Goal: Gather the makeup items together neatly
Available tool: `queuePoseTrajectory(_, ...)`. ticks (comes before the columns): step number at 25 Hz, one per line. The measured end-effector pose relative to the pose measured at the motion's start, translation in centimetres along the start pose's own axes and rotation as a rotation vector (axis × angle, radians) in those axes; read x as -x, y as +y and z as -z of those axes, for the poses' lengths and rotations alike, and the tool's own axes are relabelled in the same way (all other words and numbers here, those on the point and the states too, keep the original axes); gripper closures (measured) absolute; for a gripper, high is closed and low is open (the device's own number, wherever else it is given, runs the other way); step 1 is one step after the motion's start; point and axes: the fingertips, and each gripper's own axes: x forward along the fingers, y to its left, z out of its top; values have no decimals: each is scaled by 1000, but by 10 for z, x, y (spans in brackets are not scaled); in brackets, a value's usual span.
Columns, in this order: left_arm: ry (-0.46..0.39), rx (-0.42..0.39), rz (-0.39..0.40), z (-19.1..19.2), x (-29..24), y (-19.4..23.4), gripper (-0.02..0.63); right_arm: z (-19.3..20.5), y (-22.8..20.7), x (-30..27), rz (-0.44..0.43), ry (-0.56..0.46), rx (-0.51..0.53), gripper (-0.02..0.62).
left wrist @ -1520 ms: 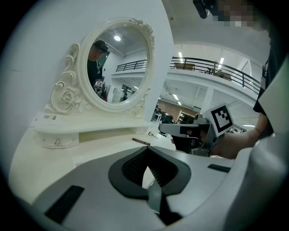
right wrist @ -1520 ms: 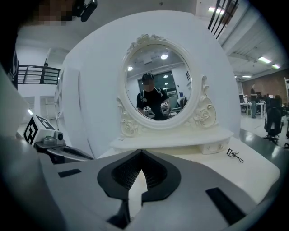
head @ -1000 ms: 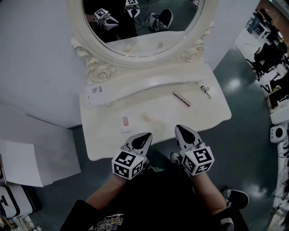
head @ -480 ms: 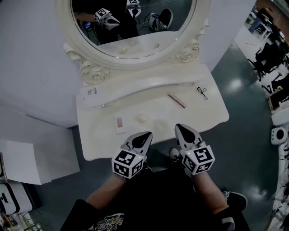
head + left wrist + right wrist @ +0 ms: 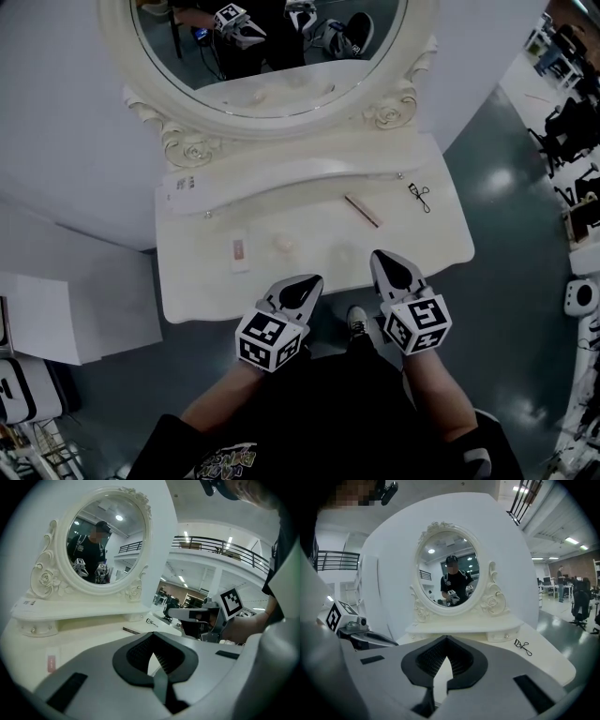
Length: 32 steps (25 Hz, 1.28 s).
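Counter — white, items spread well apart.
Left hand-held gripper: jaws together, empty, at the front edge. The pink packet and pale lump lie ahead-left, nearer it.
Right hand-held gripper: jaws together, empty. The slim stick, lying diagonally, and the eyelash curler lie ahead.
Bare middle — room to gather.

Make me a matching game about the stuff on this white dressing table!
1 eyelash curler
2 thin brown stick
3 flat white packet
4 mirror

A has a red patch, on the left part of the table
B black, farthest right
C oval, at the back
D slanted, just left of the eyelash curler

Pairs: 1-B, 2-D, 3-A, 4-C
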Motion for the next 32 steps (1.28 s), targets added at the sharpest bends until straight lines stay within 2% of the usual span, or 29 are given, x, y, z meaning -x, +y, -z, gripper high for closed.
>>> queuePoseTrajectory(15, 20, 39, -57, 7, -38, -12, 598, 10, -60, -20, -24, 56, 29, 566)
queuePoseTrajectory(27, 7, 109, -153, 21, -70, -22, 598, 21, -94, -48, -117, 113, 93, 566)
queuePoseTrajectory(32, 1, 130, -186, 23, -83, -26, 598, 34, -106, -65, -154, 162, 154, 566)
